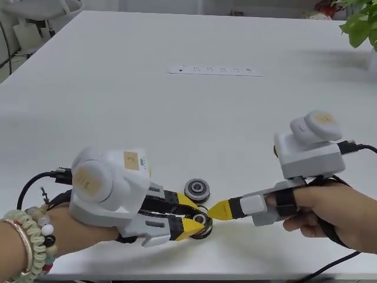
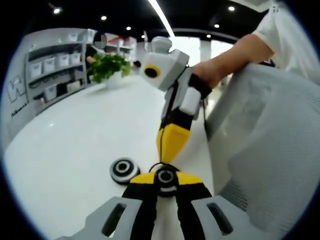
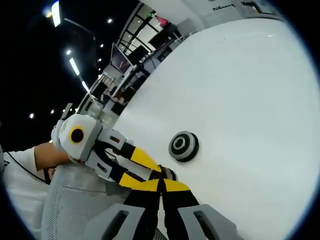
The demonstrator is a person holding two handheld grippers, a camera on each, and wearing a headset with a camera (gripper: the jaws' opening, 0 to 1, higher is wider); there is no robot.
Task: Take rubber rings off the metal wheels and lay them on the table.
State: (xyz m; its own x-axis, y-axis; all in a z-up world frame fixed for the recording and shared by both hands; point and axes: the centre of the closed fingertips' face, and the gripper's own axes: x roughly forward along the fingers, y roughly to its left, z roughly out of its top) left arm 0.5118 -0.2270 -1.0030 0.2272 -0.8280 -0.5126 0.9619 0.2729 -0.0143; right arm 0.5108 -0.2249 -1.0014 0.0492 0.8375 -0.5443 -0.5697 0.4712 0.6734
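Note:
My left gripper is shut on a small metal wheel just above the white table, near its front edge. In the left gripper view the wheel sits between the yellow jaws. My right gripper comes in from the right with its yellow tips shut at the wheel's rim. A thin black strand of rubber ring runs from those tips to the wheel. A second wheel with its black ring lies flat just behind, also visible as the wheel in the right gripper view.
A white power strip lies mid-table, far back. Green plant leaves hang over the far right corner. A grey mesh chair back is close behind the table's front edge. A black cable trails from the left gripper.

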